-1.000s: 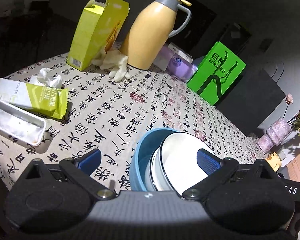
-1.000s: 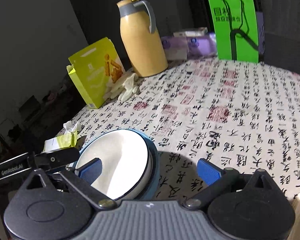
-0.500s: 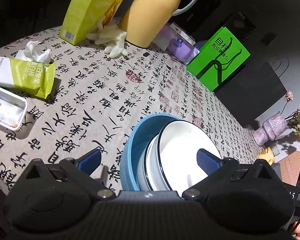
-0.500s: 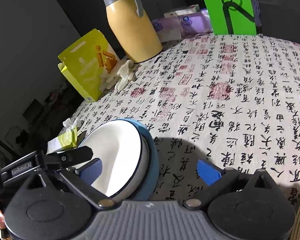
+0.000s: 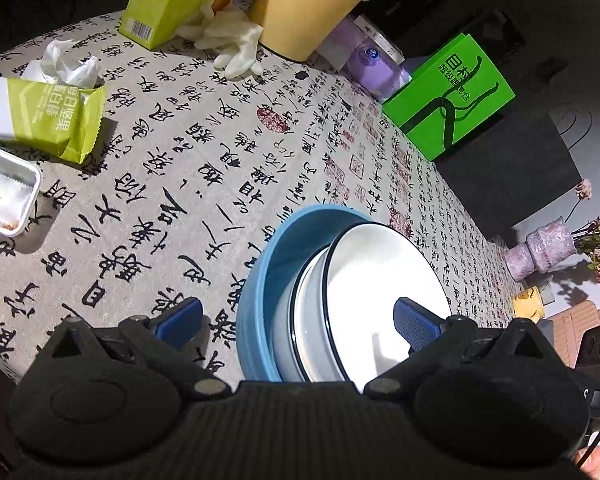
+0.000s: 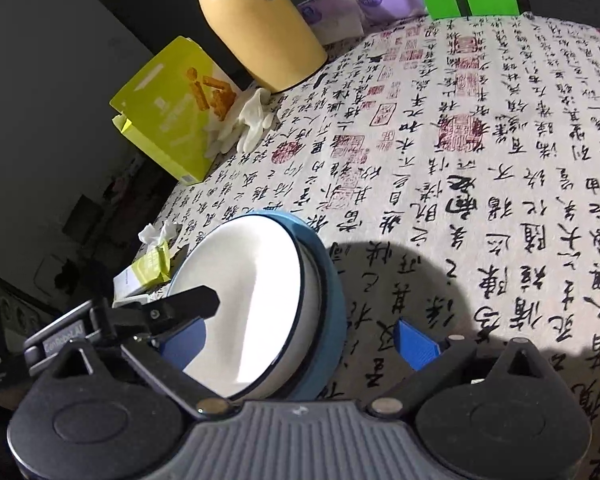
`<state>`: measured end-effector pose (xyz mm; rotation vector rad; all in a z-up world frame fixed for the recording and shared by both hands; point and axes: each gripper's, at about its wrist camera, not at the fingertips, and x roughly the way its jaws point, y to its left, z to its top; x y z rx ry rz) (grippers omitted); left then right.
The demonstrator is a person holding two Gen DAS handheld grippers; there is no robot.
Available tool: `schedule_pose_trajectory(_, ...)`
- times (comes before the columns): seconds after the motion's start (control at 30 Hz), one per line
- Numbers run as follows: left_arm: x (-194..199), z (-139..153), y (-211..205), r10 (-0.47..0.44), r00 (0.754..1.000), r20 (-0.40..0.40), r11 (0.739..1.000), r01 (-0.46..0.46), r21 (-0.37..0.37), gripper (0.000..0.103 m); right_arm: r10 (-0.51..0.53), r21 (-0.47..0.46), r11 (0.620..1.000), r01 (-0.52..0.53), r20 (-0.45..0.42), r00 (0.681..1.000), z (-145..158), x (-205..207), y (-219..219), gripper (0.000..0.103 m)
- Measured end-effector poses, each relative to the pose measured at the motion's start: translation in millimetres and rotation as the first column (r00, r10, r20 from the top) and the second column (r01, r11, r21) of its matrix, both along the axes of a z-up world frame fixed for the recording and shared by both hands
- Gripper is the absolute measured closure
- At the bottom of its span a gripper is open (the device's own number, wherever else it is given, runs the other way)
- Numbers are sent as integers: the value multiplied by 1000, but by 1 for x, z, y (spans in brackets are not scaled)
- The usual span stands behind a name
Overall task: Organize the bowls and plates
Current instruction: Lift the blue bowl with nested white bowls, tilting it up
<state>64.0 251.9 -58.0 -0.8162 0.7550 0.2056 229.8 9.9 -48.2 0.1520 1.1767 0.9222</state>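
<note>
— Blue bowl (image 5: 260,280) holds your white bowl (image 5: 376,280), nested, near edge of the tablecloth (image 5: 204,168).
— And your tools?
— Left gripper (image 5: 296,320) and right gripper (image 6: 300,340) both spread wide around the stack, pinching nothing. Stacking looks done; placement may remain.
</note>
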Motion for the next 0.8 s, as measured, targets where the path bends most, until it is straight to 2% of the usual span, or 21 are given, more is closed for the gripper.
schedule_pose_trajectory(0.3, 1, -5, 5, 6, 1000, -21, 999, -6, -31, 0, 11, 0, 1000, -11, -23, 1000, -4, 1, 5, 19)
schedule_pose_trajectory(0.4, 1, -6, 6, 6, 1000, -25, 999, -7, -36, 0, 11, 2, 1000, -11, -33, 999, -7, 3, 5, 28)
schedule_pose_trajectory(0.5, 1, -7, 5, 5, 1000, -28, 999, -6, -41, 0, 13, 2, 1000, -13, -50, 999, -12, 4, 7, 43)
schedule_pose_trajectory(0.67, 2, -8, 2, -1, 1000, -28, 999, 0, -41, 0, 1, -5, 1000, -1, -62, 998, -18, 6, 9, 49)
schedule_pose_trajectory(0.8, 5, -8, 1, -12, 1000, -29, 999, 11, -43, 5, -4, -12, 1000, 3, -72, 997, -22, 7, 12, 51)
